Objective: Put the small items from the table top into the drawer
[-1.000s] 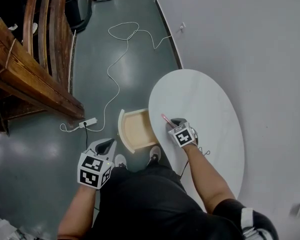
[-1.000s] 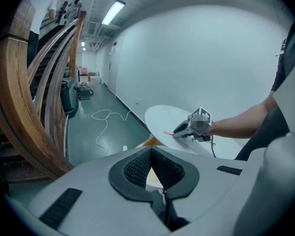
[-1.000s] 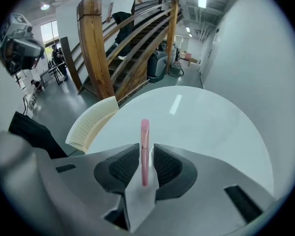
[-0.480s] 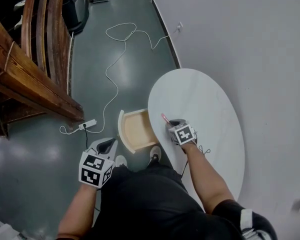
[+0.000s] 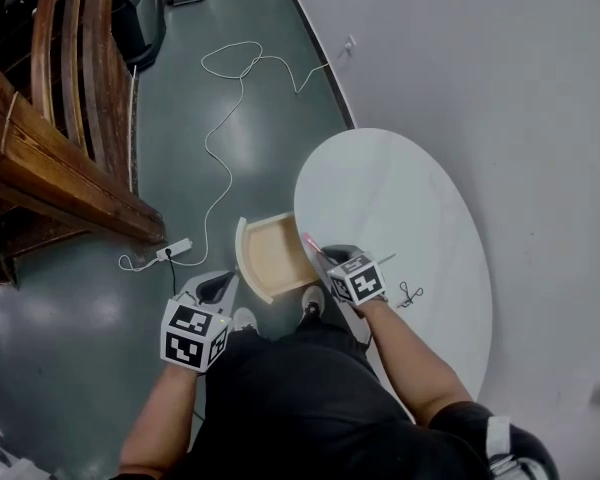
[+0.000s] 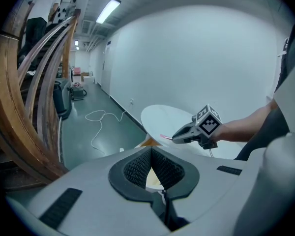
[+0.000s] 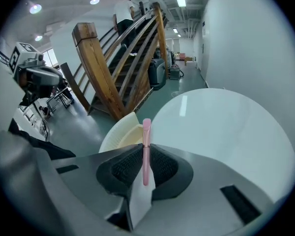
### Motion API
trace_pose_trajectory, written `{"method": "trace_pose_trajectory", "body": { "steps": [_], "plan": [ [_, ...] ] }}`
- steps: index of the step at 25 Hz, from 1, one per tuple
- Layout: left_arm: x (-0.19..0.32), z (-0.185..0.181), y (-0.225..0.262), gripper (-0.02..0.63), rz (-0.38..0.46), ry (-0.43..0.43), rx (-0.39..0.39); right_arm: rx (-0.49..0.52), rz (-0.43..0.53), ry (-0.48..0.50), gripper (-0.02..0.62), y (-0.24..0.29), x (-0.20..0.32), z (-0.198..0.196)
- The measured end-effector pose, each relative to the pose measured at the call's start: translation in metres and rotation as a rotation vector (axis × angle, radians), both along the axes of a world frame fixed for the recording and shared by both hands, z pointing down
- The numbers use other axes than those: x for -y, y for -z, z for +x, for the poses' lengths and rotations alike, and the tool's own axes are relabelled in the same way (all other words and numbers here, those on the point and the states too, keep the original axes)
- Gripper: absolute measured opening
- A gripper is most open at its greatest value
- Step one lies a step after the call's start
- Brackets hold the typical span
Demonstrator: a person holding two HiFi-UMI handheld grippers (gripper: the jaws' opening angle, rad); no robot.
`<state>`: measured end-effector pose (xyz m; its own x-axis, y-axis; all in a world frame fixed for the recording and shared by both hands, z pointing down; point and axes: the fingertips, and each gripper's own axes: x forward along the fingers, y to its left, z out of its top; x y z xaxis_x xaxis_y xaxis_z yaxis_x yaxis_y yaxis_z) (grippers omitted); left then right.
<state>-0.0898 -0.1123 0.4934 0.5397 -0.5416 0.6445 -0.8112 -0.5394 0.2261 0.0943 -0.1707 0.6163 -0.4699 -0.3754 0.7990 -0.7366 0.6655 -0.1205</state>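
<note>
My right gripper (image 5: 320, 256) hangs over the left rim of the white oval table (image 5: 400, 198). It is shut on a thin pink stick (image 5: 308, 243) after its jaws have just been closing. The pink stick (image 7: 146, 132) stands upright between the pads (image 7: 125, 168), its tip over the open pale wooden drawer (image 5: 270, 253). From the left gripper view, the right gripper (image 6: 179, 135) shows with the stick (image 6: 165, 137) pointing left. My left gripper (image 5: 218, 286) is low beside the drawer, away from the table. Its jaws (image 6: 151, 154) are shut and hold nothing.
A small dark wiry item (image 5: 410, 293) lies on the table behind my right hand. A wooden staircase (image 5: 60, 168) fills the left. A white power strip (image 5: 175, 246) and its cable (image 5: 225, 118) lie on the green floor. A person (image 7: 125, 9) stands on the stairs.
My right gripper has lifted the pink stick off the table top and carried it left to the table rim, over the drawer. The left gripper has stayed put.
</note>
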Motion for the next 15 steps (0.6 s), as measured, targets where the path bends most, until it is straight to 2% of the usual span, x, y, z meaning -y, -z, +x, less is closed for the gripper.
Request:
{"method": "trace_pose_trajectory", "body": {
  "steps": [3,7,11,15],
  "plan": [
    [0.000,-0.004,-0.001,0.014,-0.003,0.004,0.000,0.085,-0.025,0.028,0.043,0.009,-0.016,-0.036],
    [-0.004,-0.015,-0.009,0.014,-0.019,0.017,0.001,0.205,-0.138,-0.005,0.043,-0.001,-0.033,-0.084],
    [-0.008,-0.028,-0.016,0.014,-0.033,0.036,0.006,0.157,-0.195,-0.012,0.043,-0.034,-0.037,-0.108],
    [-0.015,-0.042,-0.024,0.014,-0.056,0.045,0.023,0.109,-0.241,-0.068,0.043,-0.072,-0.031,-0.114]
  ]
}}
